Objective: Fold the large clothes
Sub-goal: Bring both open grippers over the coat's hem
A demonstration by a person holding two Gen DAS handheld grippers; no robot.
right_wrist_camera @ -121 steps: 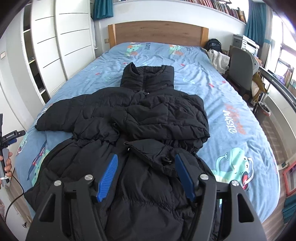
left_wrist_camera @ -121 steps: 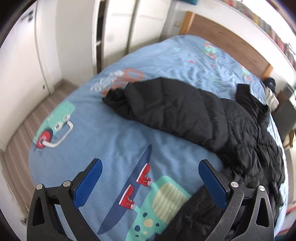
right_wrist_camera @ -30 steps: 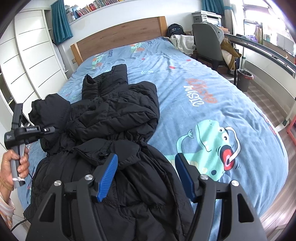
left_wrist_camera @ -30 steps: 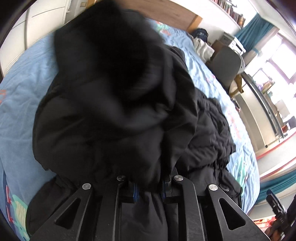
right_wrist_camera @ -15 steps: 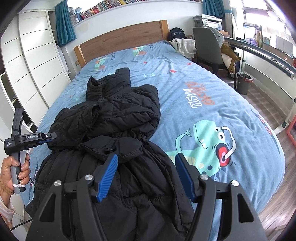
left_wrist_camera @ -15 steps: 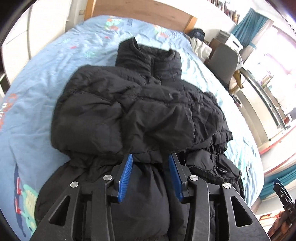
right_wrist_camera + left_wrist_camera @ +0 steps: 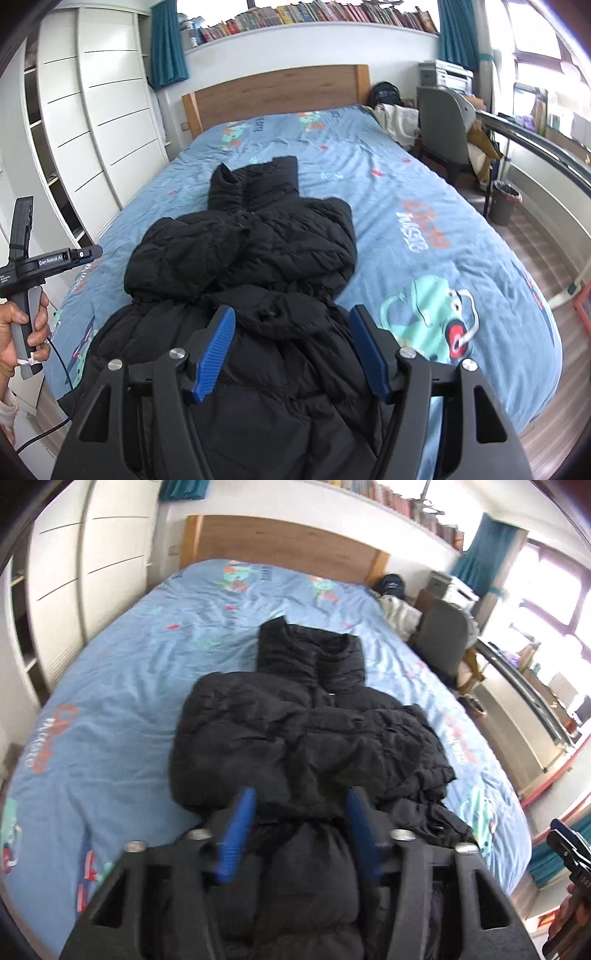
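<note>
Two grippers hover over a black puffer jacket [image 7: 243,266] spread along a blue patterned bedspread [image 7: 424,206], its collar toward the wooden headboard [image 7: 277,88]. Both sleeves are folded in across the chest — the bulk of the jacket lies ahead of and beneath both sets of fingers.

Seen from the left wrist, the left gripper [image 7: 301,834] has its jaws opening; the blue pads [image 7: 236,834] are blurred, and they stand clear of the fabric on either side, with the jacket's waist showing below the gap between them and nothing pinched. The folded sleeve lies just beyond the fingertips.

Seen from the right wrist, the right gripper [image 7: 291,350] holds its jaws apart and grips nothing; a cuff and the lower body of the jacket lie under and just past its fingers. Far left of those fingers, a hand [image 7: 22,332] holds the left gripper's handle beside the white wardrobe [image 7: 110,122]. Right of the fingers, beyond the bed, stands a grey chair [image 7: 439,125].
</note>
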